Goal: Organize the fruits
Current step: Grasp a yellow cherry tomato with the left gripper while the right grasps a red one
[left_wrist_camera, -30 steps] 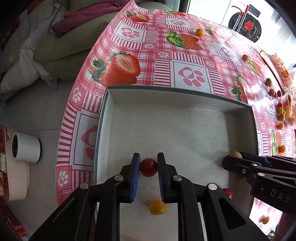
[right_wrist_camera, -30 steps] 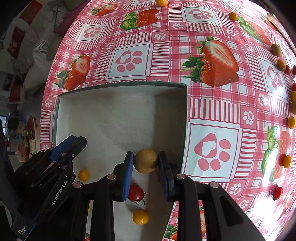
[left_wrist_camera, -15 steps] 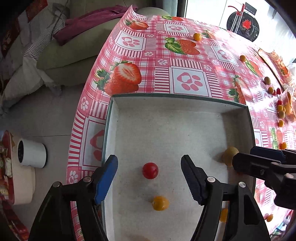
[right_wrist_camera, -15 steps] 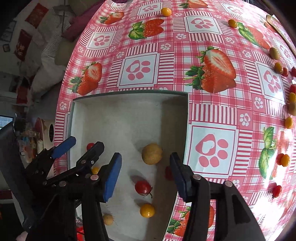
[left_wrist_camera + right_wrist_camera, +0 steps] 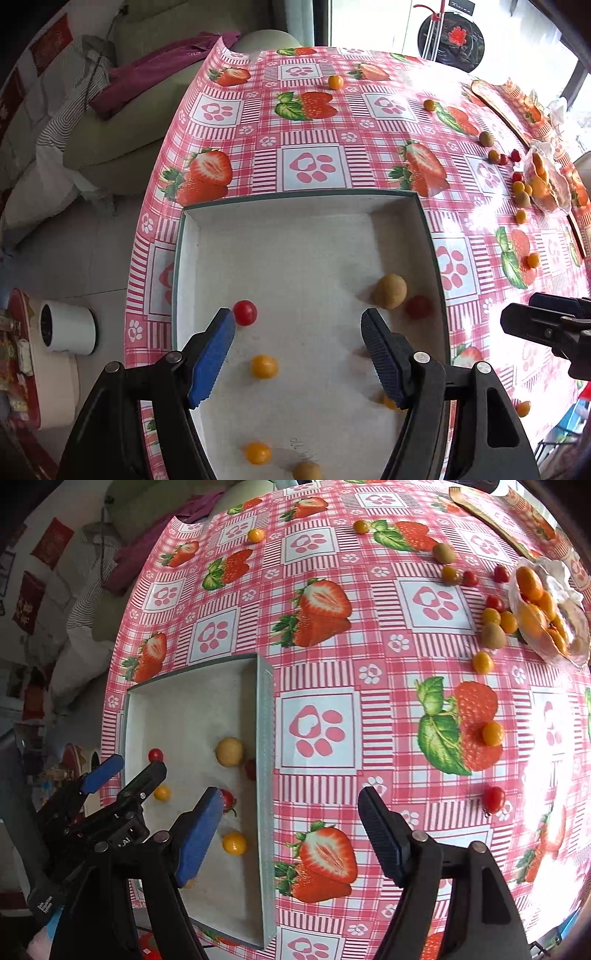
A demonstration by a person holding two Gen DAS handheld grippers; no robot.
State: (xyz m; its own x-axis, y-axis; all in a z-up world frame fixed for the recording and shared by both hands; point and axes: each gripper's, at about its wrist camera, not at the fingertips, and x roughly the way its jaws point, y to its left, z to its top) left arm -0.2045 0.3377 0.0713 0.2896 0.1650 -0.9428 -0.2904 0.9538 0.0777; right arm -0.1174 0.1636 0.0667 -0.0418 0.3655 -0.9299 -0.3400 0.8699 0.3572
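A shallow tray [image 5: 299,194] with a white floor and green rim holds several small fruits. Among them are a red tomato [image 5: 245,312], a yellow one [image 5: 264,366] and a tan round fruit [image 5: 389,291]. My left gripper [image 5: 297,321] hangs open above the tray floor, with nothing between its blue pads. My right gripper [image 5: 291,801] straddles the tray's right wall [image 5: 266,738]. Its jaws are opening and nothing is between them. The tan fruit [image 5: 229,751] lies free in the tray. The left gripper [image 5: 135,768] shows at the tray's left side.
Loose fruits lie on the strawberry-print tablecloth: a red tomato [image 5: 494,799], a yellow one [image 5: 493,734] and more near a clear bag of orange fruits [image 5: 543,609]. A sofa [image 5: 122,122] and a white cup [image 5: 68,328] on the floor lie left of the table.
The left gripper opened and let go of the red tomato. The right opened and let go of the tan fruit. Both rose, and the right one shifted right, over the tray wall.
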